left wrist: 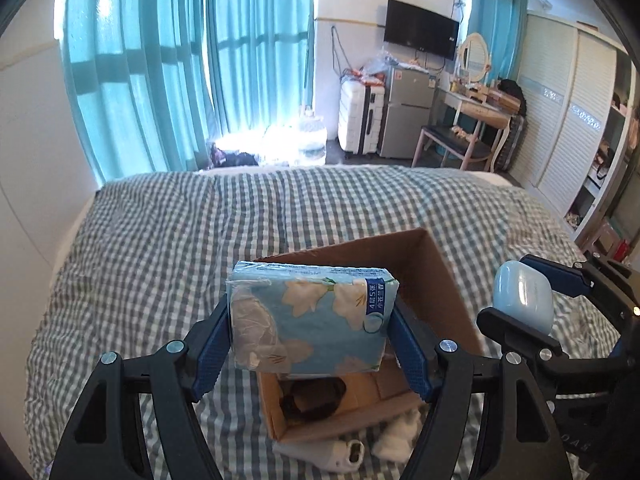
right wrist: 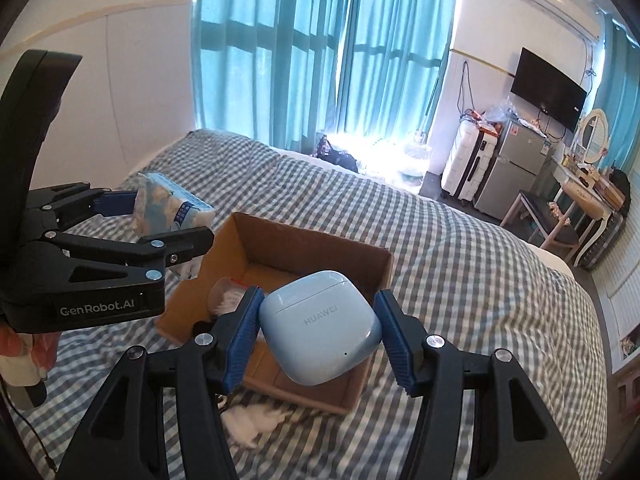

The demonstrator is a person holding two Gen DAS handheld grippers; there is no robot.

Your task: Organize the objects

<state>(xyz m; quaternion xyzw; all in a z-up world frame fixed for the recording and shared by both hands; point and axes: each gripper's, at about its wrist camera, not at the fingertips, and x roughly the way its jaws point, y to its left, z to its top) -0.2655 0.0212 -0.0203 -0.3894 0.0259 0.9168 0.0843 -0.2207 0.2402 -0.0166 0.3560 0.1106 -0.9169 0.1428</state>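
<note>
Your left tool [left wrist: 310, 344] pinching tissue pack [left wrist: 310, 316]; your right tool [right wrist: 320, 332] pinching blue earbud case [right wrist: 320, 326]. Both above open cardboard box [right wrist: 312, 256] on checked bed [right wrist: 460, 272].

We see a pale blue tissue pack [left wrist: 308, 320] printed with cream flowers and a darker blue label strip, and a plain light blue earbud case [right wrist: 320, 326]. Our gripper fingers [left wrist: 210, 346] are black with blue pads. The cardboard box [right wrist: 316, 256] is brown, the bedspread [left wrist: 160, 232] grey-and-white checked, and the far curtains [left wrist: 160, 60] turquoise.
</note>
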